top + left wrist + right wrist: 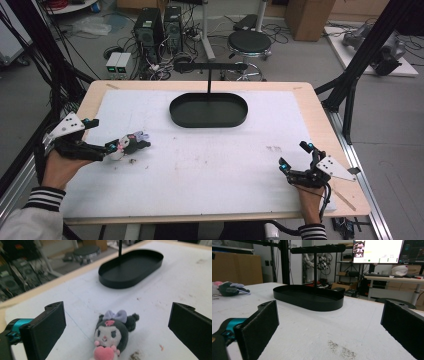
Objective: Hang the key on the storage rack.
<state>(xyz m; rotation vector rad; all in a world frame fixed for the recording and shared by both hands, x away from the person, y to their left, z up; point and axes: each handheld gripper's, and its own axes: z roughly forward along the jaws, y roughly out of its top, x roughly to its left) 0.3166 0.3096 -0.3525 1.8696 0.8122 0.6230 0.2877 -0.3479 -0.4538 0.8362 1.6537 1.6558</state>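
Plush toy (113, 336) is seen low in the frame, between the wide-open left gripper (117, 327). It could be squashed or pushed away if closed crookedly. Right gripper (329, 327) is held wide too.

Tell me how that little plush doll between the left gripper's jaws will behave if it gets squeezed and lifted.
The plush doll looks like soft stuffed fabric, so it will probably squash between the left gripper's open jaws rather than resist. It seems small and likely light. Its fuzzy surface should grip well, and lying flat on the table, it seems unlikely to roll.
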